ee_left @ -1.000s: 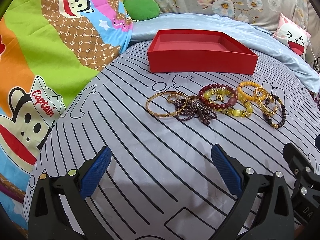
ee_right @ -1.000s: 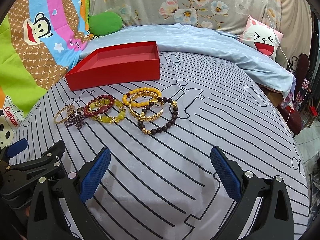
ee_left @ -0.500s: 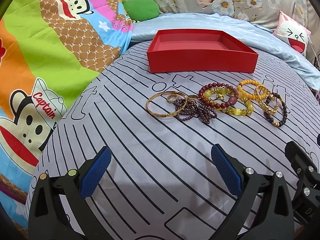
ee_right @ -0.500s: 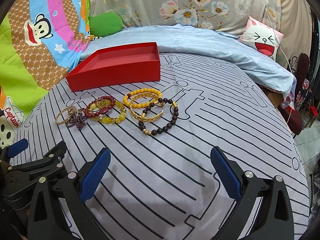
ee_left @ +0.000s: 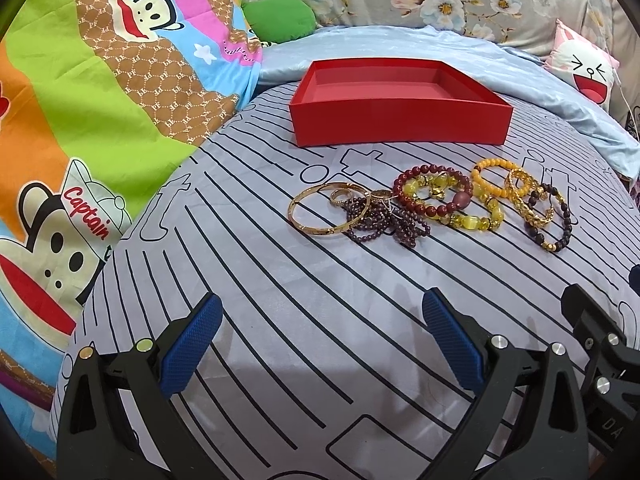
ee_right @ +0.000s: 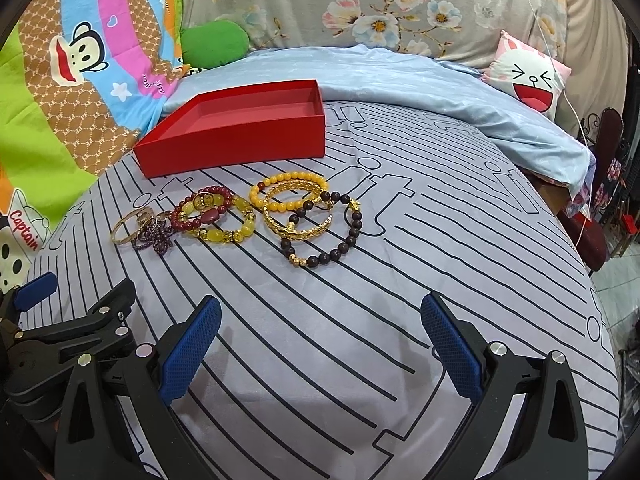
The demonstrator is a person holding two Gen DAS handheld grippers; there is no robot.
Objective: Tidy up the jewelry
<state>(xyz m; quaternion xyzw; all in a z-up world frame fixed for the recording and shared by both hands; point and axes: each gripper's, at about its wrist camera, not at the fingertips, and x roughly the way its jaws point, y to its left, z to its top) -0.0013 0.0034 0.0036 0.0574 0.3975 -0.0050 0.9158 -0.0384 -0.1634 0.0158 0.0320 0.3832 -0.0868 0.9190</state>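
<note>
Bracelets (ee_left: 436,204) lie before red box (ee_left: 400,104) — both grippers spread, empty.

Bright, even light, soft shadows on the bedsheet (ee_left: 320,300), sharp focus, strong fisheye bending and dark corners.

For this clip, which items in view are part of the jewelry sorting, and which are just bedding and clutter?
Part of the job:
- red box, empty
- gold bangle
- purple bead strand
- dark red bracelet
- yellow bracelet
- orange bracelet
- dark brown bracelet
- left gripper and right gripper, both open

Just lying about:
- green cushion
- cartoon-face pillow
- blue blanket
</note>
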